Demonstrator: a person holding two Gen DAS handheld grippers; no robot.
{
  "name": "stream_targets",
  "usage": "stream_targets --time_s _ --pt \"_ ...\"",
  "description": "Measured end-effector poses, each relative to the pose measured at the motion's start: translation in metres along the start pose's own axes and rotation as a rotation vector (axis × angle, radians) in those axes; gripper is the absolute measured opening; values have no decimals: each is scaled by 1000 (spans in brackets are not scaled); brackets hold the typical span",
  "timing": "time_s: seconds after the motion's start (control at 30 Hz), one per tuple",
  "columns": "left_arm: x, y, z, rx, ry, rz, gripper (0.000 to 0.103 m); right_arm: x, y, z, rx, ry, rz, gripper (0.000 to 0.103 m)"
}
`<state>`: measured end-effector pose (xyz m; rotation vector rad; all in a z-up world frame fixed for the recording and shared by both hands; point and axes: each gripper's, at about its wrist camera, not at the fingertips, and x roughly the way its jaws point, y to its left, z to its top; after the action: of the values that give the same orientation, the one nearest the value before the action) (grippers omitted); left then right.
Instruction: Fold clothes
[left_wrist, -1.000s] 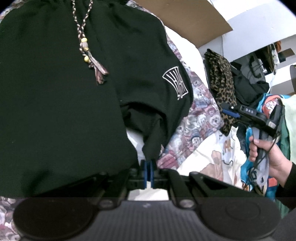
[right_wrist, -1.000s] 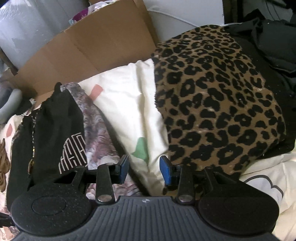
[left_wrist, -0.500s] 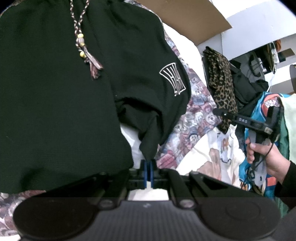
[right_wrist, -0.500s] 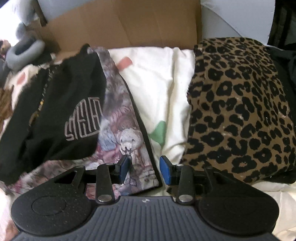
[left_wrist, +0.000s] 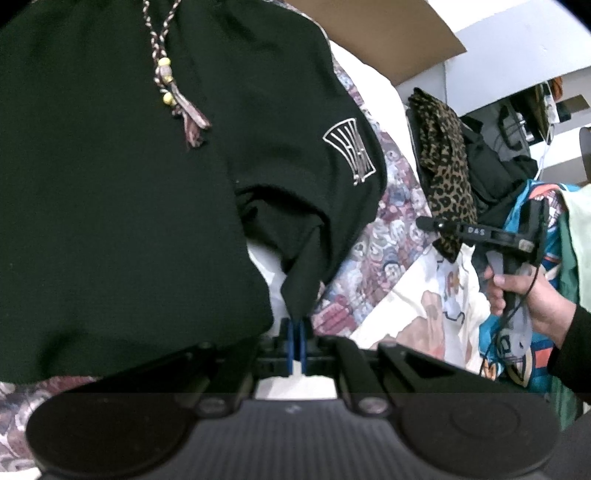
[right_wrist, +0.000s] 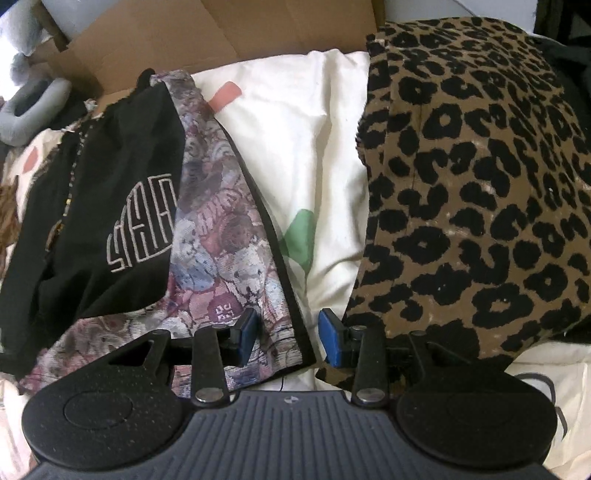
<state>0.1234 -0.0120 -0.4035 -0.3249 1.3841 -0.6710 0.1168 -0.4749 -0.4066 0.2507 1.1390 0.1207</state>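
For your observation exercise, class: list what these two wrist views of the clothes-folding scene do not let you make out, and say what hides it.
- Black cotton garment with a white emblem: its upper part is cut off by the left-wrist frame edge.
- Right gripper fingers: too small and side-on in the left-wrist view.
- Teddy-bear-print woven fabric: largely hidden under the black garment, right-wrist view.
- Leopard-print fuzzy fabric: cut off by the right edge.

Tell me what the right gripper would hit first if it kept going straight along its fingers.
Most likely the bound corner of the teddy-print fabric lying between the open right gripper fingers, with the cream sheet just beyond. Depth is unclear, so the sheet could come first.
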Motion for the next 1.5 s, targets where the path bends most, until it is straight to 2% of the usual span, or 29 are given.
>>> stream_targets --time_s 0.1,0.27,0.33,0.37,0.47,0.67,0.83,1.0,1.13,1.23,1.4,1.43,1.47,1.5 --pt "0 0 0 1 0 -3 3 -5 -3 3 -12 2 26 44" --pt "1 1 0 -2 4 -8 3 2 -8 4 9 62 53 43" --pt "1 0 -1 -4 5 -14 3 4 -8 4 27 67 56 29" --pt "1 -1 -1 -3 6 -19 3 4 -8 5 36 68 55 15" --pt "0 -5 -3 11 9 -43 3 0 -4 7 35 75 37 8" --pt "-3 -18 -7 55 22 -120 3 -28 4 16 -3 48 -8 5" --pt "2 -19 -10 62 56 -141 5 -44 5 26 -19 19 -74 5" --pt "9 -11 -13 53 79 -103 19 -35 7 26 -36 25 -156 4" --pt "14 -2 -9 41 77 -97 43 -29 2 24 -22 27 -162 4" --pt "24 -1 -6 33 88 -103 44 -27 0 23 -18 29 -160 4" --pt "43 -5 -1 17 94 -139 41 -27 -2 21 -13 38 -160 4" --pt "46 -6 0 13 96 -153 29 -26 -1 21 -15 41 -163 4" --pt "48 -7 0 7 102 -165 12 -26 -1 20 -17 44 -166 4" --pt "50 -8 -1 3 112 -171 6 -27 0 21 -21 44 -167 4"
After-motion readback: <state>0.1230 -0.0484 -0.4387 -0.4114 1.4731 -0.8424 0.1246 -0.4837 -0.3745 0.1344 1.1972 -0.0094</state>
